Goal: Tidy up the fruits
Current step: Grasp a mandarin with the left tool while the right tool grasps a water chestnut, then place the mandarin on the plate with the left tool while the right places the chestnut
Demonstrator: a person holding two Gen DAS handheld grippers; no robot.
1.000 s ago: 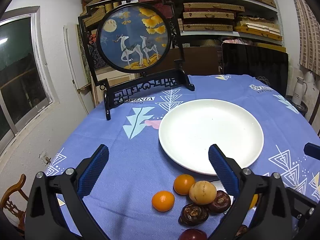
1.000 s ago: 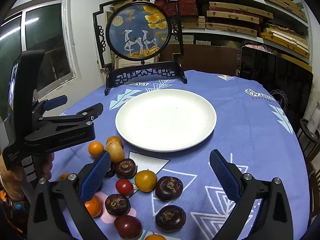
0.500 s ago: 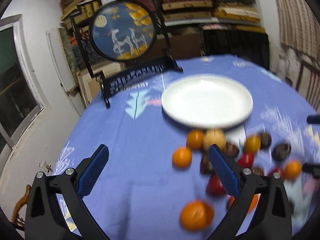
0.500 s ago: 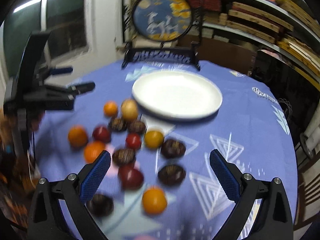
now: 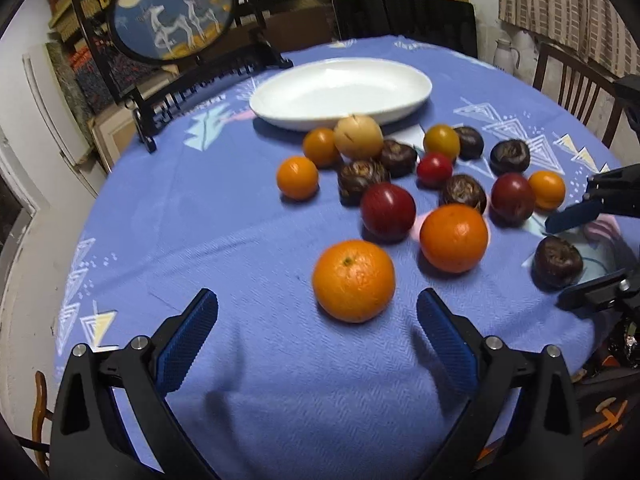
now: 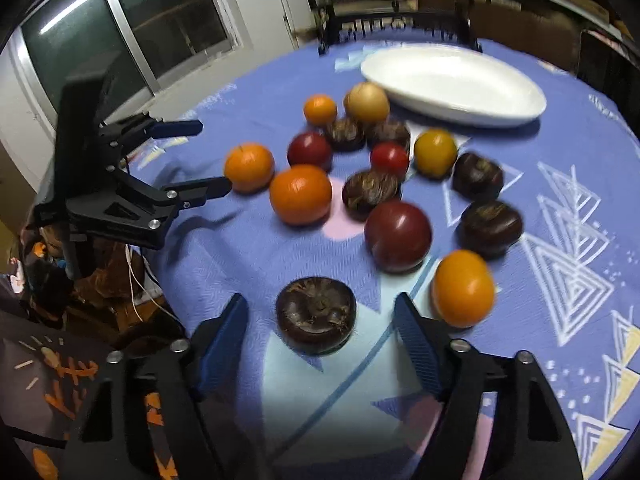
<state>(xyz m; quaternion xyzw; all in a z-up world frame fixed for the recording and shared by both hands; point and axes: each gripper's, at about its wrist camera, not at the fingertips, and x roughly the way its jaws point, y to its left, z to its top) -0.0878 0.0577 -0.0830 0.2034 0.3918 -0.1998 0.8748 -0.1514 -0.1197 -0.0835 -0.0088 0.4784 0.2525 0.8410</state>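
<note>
Several fruits lie loose on the blue tablecloth in front of an empty white plate (image 5: 340,92) (image 6: 456,80). My left gripper (image 5: 318,316) is open, low over the cloth, with a large orange (image 5: 354,280) just ahead between its fingers. My right gripper (image 6: 320,320) is open around a dark brown round fruit (image 6: 316,314), jaws either side and apart from it. A second orange (image 5: 454,238) (image 6: 300,194), dark red plums (image 5: 388,210) (image 6: 398,236) and a yellow-orange fruit (image 6: 462,288) lie close by. Each gripper shows in the other's view, left (image 6: 188,160), right (image 5: 584,256).
A round painted screen on a black stand (image 5: 176,12) stands behind the plate. Shelves line the back wall. A window (image 6: 120,32) is at the left. A wooden chair (image 5: 576,84) stands at the right. The table edge lies close below both grippers.
Both grippers have pulled back and dropped low toward the near fruits. The orange now sits ahead of my left fingers and the brown fruit between my right fingers.
</note>
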